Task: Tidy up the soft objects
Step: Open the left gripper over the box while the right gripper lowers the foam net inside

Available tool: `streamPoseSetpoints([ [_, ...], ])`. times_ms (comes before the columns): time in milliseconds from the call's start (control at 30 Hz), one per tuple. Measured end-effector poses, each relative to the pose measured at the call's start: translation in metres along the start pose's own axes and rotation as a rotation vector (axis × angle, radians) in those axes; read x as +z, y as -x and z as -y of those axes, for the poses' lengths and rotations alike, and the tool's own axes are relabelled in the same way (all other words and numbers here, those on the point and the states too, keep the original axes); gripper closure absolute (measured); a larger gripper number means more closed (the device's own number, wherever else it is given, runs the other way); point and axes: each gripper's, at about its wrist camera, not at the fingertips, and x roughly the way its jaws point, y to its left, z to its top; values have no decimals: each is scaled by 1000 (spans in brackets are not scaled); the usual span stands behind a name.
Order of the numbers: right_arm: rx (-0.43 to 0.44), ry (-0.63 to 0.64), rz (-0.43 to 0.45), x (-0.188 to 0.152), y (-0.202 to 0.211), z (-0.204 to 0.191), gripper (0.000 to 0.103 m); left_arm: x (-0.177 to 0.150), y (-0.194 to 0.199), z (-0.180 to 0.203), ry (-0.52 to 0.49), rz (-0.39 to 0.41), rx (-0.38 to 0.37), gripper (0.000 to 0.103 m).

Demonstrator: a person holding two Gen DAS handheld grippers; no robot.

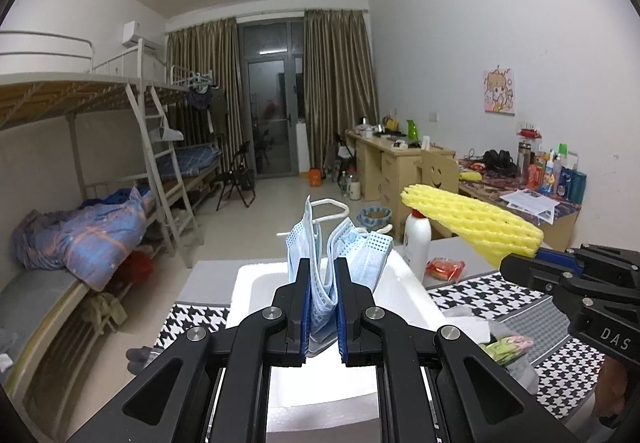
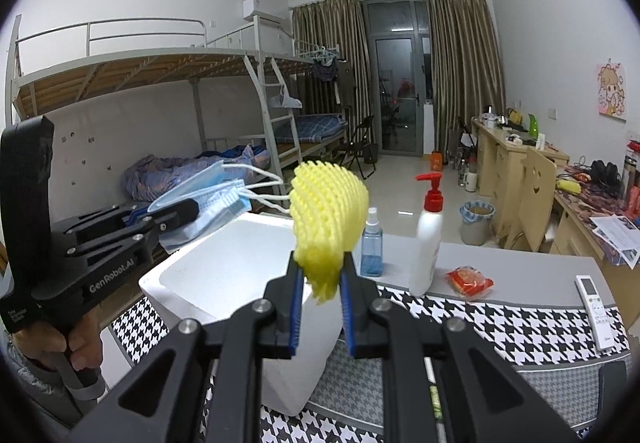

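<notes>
Above the white box: both tools hold soft things over a foam box (image 2: 192,275) that stands on the counter (image 2: 520,271).
Left tool (image 1: 322,267): clamped on a bunch of blue face masks (image 1: 344,243); the masks stick up past the fingertips, and white ear loops (image 1: 330,209) arch above them. In the right wrist view the same tool (image 2: 188,209) comes in from the left of the box, with the masks (image 2: 208,199) over the box's left rim.
Right tool (image 2: 322,263): closed on a yellow foam net (image 2: 328,199), pinched at its lower end, with the rest fanning out above the fingertips. In the left wrist view the net (image 1: 472,223) juts out to the right of the box, above the counter.
Box: open at the top, white inside; whether anything lies in it cannot be told.
Cloth: a black-and-white houndstooth cloth (image 2: 500,319) lies under and right of the box.
Right of the box: a small blue spray bottle (image 2: 372,247), then a white pump bottle with a red top (image 2: 428,243), then a red packet (image 2: 470,281), and farther right a white remote (image 2: 598,311).
Person: a hand (image 2: 76,343) grips the left tool's handle left of the box.
</notes>
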Motion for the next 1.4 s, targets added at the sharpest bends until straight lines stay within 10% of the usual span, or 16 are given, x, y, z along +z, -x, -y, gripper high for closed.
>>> streamPoseSetpoints([
  [233, -12, 13, -31, 1, -12, -6, 82, -5, -17, -12, 14, -46, 31, 90],
  [500, -32, 8, -56, 2, -21, -12, 82, -8, -14, -27, 45, -45, 28, 29],
  [767, -34, 9, -72, 2, -27, -18, 82, -10, -9, -40, 85, -18, 49, 10],
  [1400, 26, 68, -87, 14, -48, -45, 82, -16, 19, -71, 105, 41, 149, 1],
])
